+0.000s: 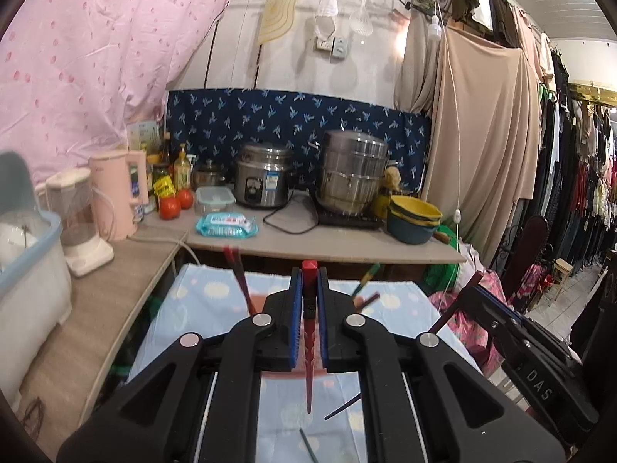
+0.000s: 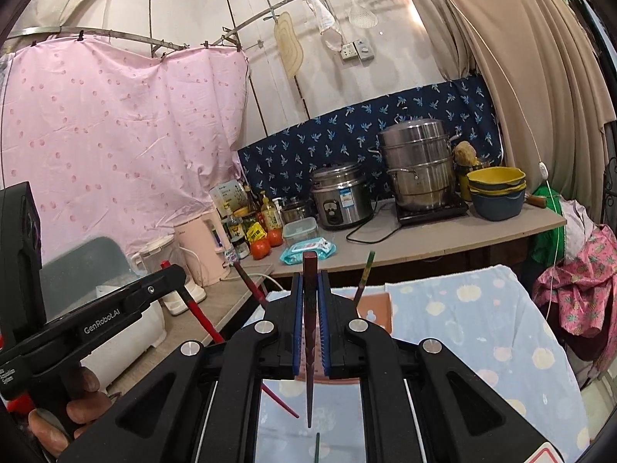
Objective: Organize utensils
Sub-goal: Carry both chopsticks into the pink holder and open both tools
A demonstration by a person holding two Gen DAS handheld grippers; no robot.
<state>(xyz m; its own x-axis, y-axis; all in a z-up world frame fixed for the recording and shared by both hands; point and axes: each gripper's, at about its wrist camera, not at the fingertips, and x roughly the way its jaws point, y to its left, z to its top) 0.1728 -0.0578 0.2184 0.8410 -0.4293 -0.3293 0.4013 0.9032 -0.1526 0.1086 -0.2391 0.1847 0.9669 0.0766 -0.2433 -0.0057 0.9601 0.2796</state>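
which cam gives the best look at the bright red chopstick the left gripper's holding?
Left wrist view: the bright red chopstick runs down the frame centre, clamped between the left gripper jaws, tip visible. Right wrist view shows that chopstick only at an angle at left, partly hidden behind the gripper bodies.

The left gripper [image 1: 308,289] hides the middle of the red chopstick [image 1: 309,266] it pinches. Behind it, a blurred green-tipped stick [image 1: 368,276] can't be made out. A dark chopstick [image 2: 317,446] runs off the bottom edge beneath the right gripper [image 2: 309,293].
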